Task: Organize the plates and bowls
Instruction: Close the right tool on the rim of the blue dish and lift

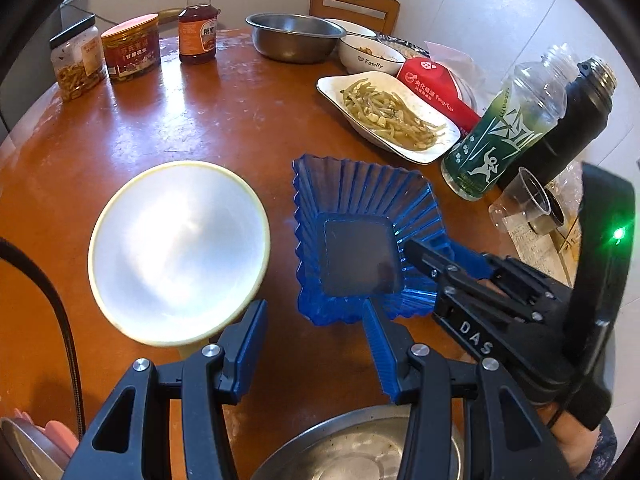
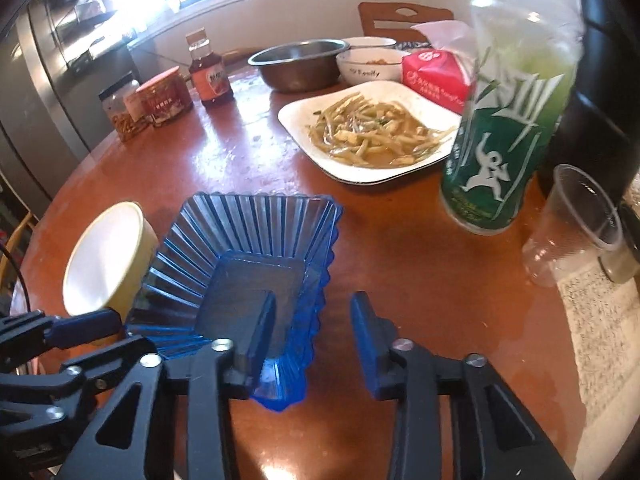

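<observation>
Straddling fluted blue glass dish point(image 2: 248, 264) rim, right tongs point(image 2: 314, 332) agape; left tongs point(image 1: 316, 344) wide, empty.

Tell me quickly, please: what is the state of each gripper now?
Left gripper: open, holding nothing, between the yellow bowl and the blue dish.
Right gripper: open, straddling the blue dish's near wall, not closed on it.
</observation>
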